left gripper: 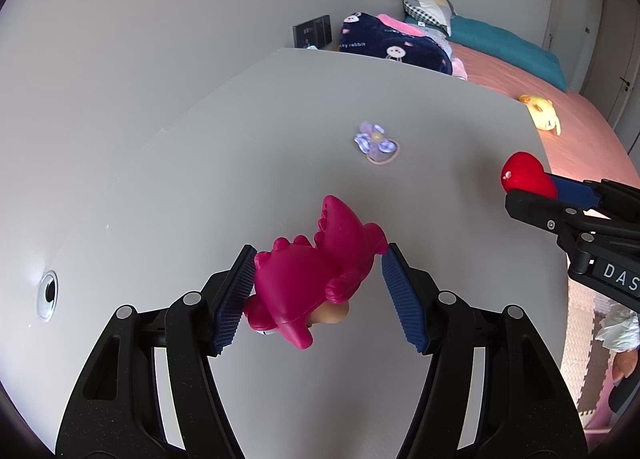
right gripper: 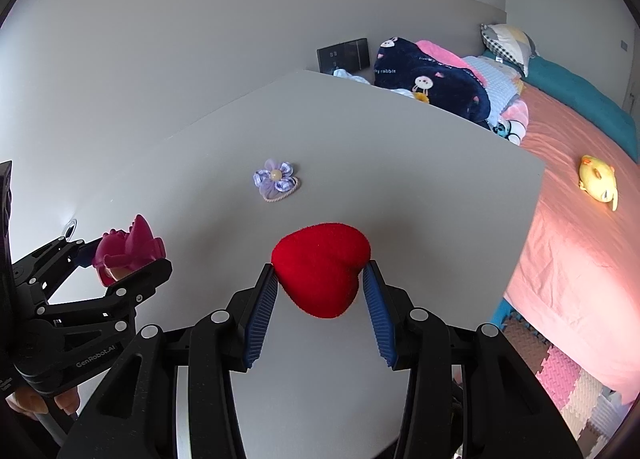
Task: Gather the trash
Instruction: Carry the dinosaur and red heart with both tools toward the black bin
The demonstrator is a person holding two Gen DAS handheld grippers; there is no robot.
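My left gripper (left gripper: 318, 291) is shut on a magenta dinosaur toy (left gripper: 316, 271), held above the white table (left gripper: 200, 179); the same toy (right gripper: 128, 249) shows at the left of the right wrist view. My right gripper (right gripper: 320, 285) is shut on a red plush heart (right gripper: 322, 267), its blue pads pressing both sides. That heart (left gripper: 526, 175) appears at the right edge of the left wrist view. A purple fabric flower hair tie (right gripper: 276, 179) lies flat on the table beyond both grippers, also seen as the flower (left gripper: 376, 141).
A round cable hole (left gripper: 48, 295) sits near the table's left side. Past the table's right edge is a bed with a pink sheet (right gripper: 580, 239), a yellow plush (right gripper: 598, 181), a navy blanket (right gripper: 432, 79) and pillows. Foam floor mats (right gripper: 568, 391) lie below.
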